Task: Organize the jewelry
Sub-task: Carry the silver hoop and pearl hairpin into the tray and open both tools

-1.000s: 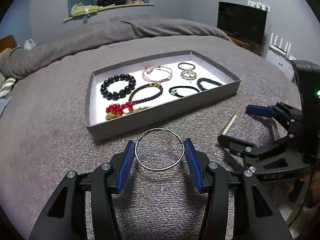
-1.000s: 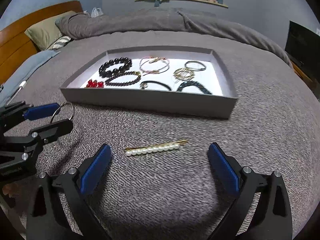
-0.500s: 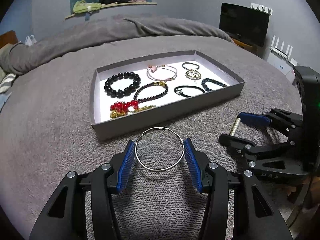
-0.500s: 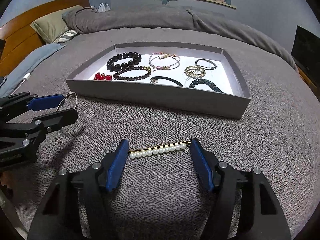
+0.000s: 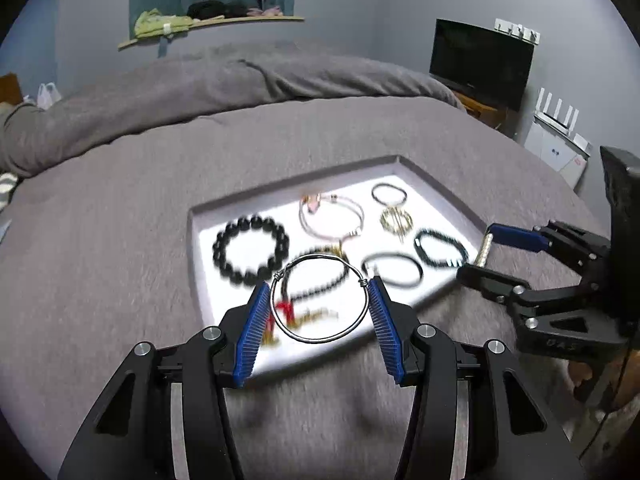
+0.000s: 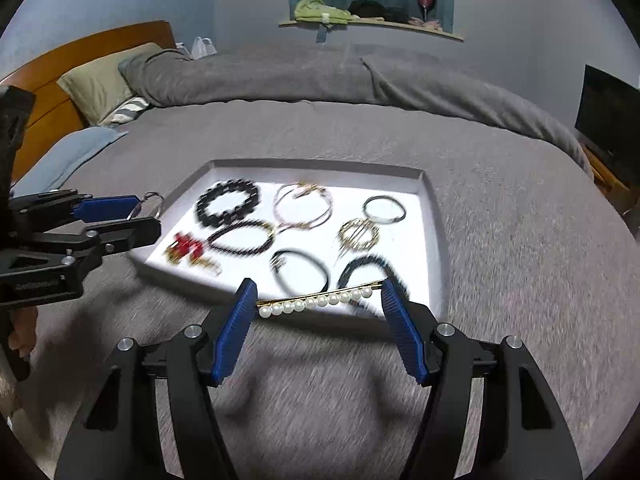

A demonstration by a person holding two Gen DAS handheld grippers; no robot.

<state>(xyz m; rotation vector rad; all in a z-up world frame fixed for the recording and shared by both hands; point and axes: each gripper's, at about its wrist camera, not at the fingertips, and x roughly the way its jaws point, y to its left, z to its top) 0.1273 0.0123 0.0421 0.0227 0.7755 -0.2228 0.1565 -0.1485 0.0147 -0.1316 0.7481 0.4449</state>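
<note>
Holding two pieces clear of the grey bedspread [image 5: 120, 240], one in each gripper. Writing first: raised lettering on the side of my right gripper's body, seen from the left wrist camera, and a small line of text on my left gripper's body, seen from the right; both too blurred to read. A red mark on the white unit [image 5: 554, 152] by the wall, also unreadable. No brand legible anywhere.

Left gripper [image 5: 320, 306]: clenched on the silver wire bangle [image 5: 319, 298]. The ring spans the gap, its left and right edges pressed against the blue ribbed pads [image 5: 252, 332], wire twists at upper left and upper right. It hangs over the near part of the grey tray [image 5: 194, 264].

Right gripper [image 6: 320, 300]: clamped end to end on the pearl hair pin [image 6: 318, 301]. The gold bar runs crosswise between the pads, slightly higher at its right end, pearls strung below the bar. It sits above the tray's near edge.

Tray contents, blurred in both views: black bead bracelet [image 5: 251, 250], pink cord bracelet [image 5: 332, 216], thin dark bangle [image 5: 389, 194], gold ornament [image 5: 396, 219], dark beaded bracelet [image 5: 440, 248], black band [image 5: 394, 270], a red and gold piece [image 6: 188, 246] at the near left corner.
</note>
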